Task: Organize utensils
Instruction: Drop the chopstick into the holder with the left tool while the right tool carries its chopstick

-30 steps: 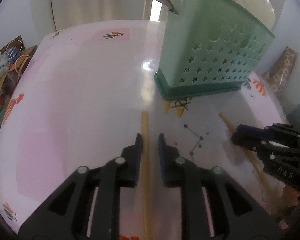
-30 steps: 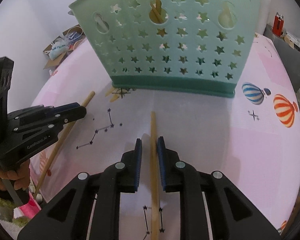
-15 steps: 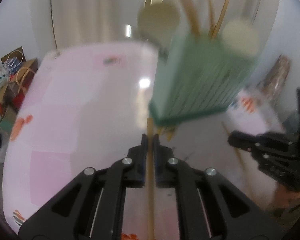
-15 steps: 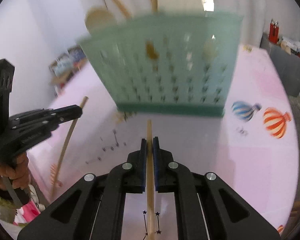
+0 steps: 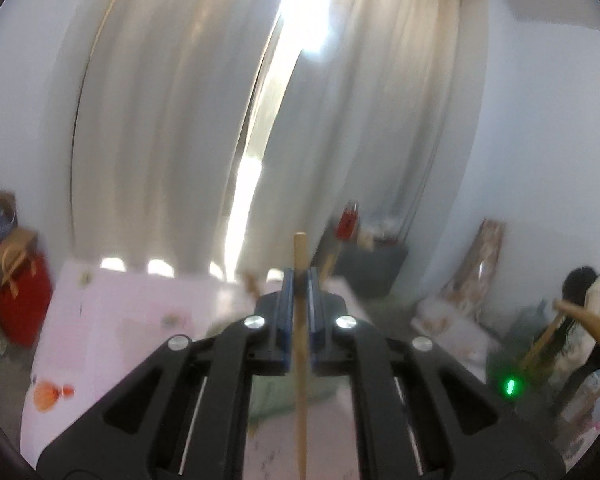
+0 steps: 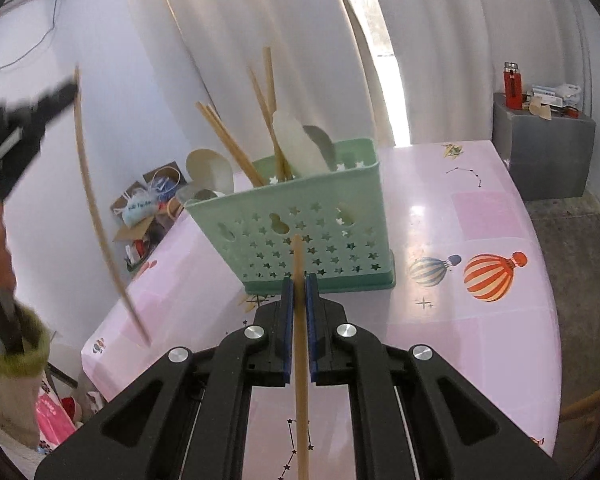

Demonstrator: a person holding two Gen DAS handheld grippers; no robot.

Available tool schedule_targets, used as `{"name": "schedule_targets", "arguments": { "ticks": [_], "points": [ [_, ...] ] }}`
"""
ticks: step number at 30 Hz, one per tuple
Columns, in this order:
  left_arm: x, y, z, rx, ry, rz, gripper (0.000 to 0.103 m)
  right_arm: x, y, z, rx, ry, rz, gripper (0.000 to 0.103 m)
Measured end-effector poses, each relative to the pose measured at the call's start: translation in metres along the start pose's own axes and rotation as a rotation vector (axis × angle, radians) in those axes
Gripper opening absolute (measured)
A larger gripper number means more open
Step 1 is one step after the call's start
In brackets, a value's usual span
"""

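Only the right wrist view catches the green utensil basket on the pink table, while the right gripper pinches a wooden chopstick and the raised left gripper clamps another chopstick.

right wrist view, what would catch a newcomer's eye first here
The mint green utensil basket stands mid-table, bristling with chopsticks and spoons. In front of it the right tool is shut on a single wooden chopstick that points at the basket. At far left, the blurred left tool holds another chopstick in the air, above the pink tablecloth with its hot-air balloons.
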State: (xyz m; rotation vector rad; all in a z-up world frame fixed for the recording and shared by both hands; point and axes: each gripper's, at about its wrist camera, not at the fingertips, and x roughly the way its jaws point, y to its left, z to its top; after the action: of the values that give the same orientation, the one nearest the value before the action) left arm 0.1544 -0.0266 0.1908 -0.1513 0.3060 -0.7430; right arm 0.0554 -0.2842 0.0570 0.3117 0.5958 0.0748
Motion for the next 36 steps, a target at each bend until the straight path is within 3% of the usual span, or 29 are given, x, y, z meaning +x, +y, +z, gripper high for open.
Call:
{"name": "schedule_targets", "arguments": {
  "ticks": [5,8,11,14,17,22,29,36],
  "points": [
    [0.017,-0.012,0.039,-0.003,-0.203,0.051,0.005,-0.012,-0.005,-0.004,0.011,-0.018,0.004,0.006],
    [0.038,-0.018,0.044,-0.016,-0.298,0.092,0.005,-0.018,-0.001,-0.007,0.012,-0.027,0.002,0.006],
    [0.065,-0.023,0.035,-0.008,-0.332,0.135,0.005,-0.022,-0.002,-0.008,0.017,-0.033,-0.001,0.006],
    [0.093,-0.027,0.015,0.003,-0.308,0.152,0.005,-0.024,-0.006,-0.010,0.027,-0.034,-0.009,0.006],
    [0.116,-0.023,-0.012,0.002,-0.218,0.166,0.005,-0.025,-0.010,-0.011,0.037,-0.031,-0.014,0.006],
    [0.118,-0.022,-0.043,-0.049,-0.091,0.134,0.008,-0.024,-0.017,-0.012,0.054,-0.026,-0.020,0.006],
    [0.078,-0.010,-0.057,-0.015,-0.028,0.151,0.055,-0.028,-0.017,-0.003,0.038,-0.051,-0.018,0.006],
    [0.034,0.005,-0.098,0.018,0.060,0.191,0.078,-0.046,-0.009,0.034,-0.021,-0.156,-0.005,0.006]
  ]
}}
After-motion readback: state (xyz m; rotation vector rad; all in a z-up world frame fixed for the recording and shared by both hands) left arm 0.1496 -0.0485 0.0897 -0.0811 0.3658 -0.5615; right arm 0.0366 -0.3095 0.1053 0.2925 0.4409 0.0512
